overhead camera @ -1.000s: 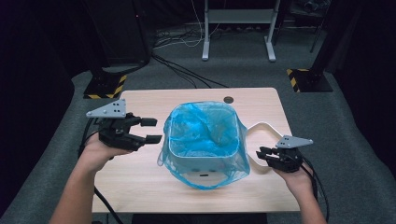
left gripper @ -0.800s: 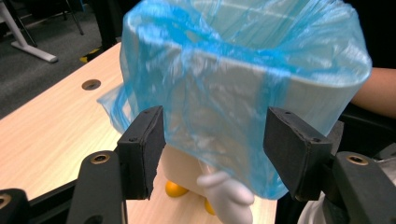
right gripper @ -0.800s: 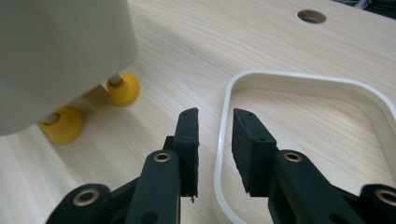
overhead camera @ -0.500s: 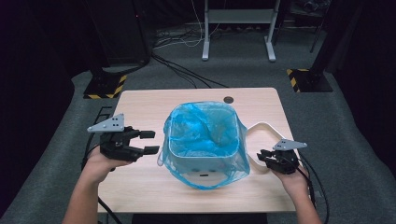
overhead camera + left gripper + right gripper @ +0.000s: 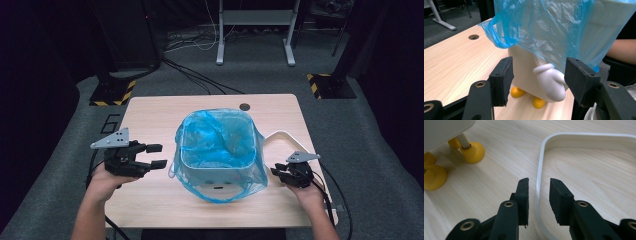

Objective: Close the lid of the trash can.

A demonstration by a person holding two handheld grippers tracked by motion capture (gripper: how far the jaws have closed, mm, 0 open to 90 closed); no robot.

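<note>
your left claw hangs just to the left of the bin, level with its lower half, and its jaws stand spread with nothing between the pads. in the left gripper view those jaws frame the bin's white mitten-shaped arm and its yellow feet, but they are apart from both. the bin stands upright near the middle of the tabletop, lined with a blue plastic bag whose edge is folded over the rim and drapes down the sides.

your right claw sits low, just to the right of the bin. its jaws have just been opening a little, and in the right gripper view they straddle the thin edge of the white ring that lies flat on the tabletop right of the bin; the ring's edge runs between the pads, with a small gap showing on each side, so it is not pinched.
</note>
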